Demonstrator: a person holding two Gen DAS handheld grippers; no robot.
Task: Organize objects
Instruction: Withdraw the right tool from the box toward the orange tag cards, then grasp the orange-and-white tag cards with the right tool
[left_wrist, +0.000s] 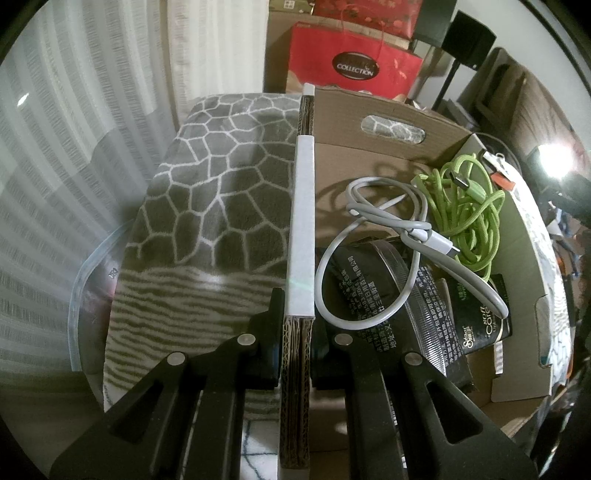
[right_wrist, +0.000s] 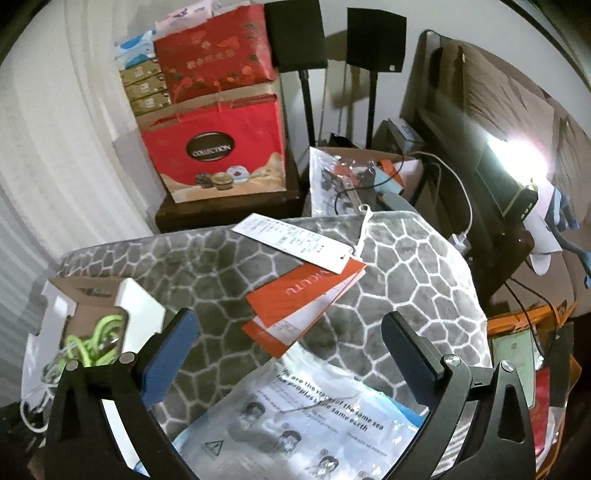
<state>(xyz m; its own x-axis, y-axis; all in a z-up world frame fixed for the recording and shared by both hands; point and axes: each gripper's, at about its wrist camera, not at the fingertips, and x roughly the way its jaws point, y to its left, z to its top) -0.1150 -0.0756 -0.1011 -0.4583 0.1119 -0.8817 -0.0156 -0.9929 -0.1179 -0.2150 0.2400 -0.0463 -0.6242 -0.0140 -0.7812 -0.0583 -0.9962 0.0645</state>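
Cut off at the bottom edge of the left wrist view: the corrugated brown cardboard box wall (left_wrist: 295, 387). Half buried under the grey looped charging cable (left_wrist: 373, 254): the black printed packet (left_wrist: 369, 295), its small print too fine to read. Cropped at the bottom of the right wrist view: the clear printed plastic bag (right_wrist: 295, 417). Mostly hidden inside the box: the green braided cable (right_wrist: 99, 343).

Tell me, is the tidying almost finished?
Partly. Done: the green cable, grey cable and black packets lie in the box. In hand: the left gripper is shut on the box wall. Left: the right gripper, jaws open, hangs over tags and a plastic bag on the blanket.
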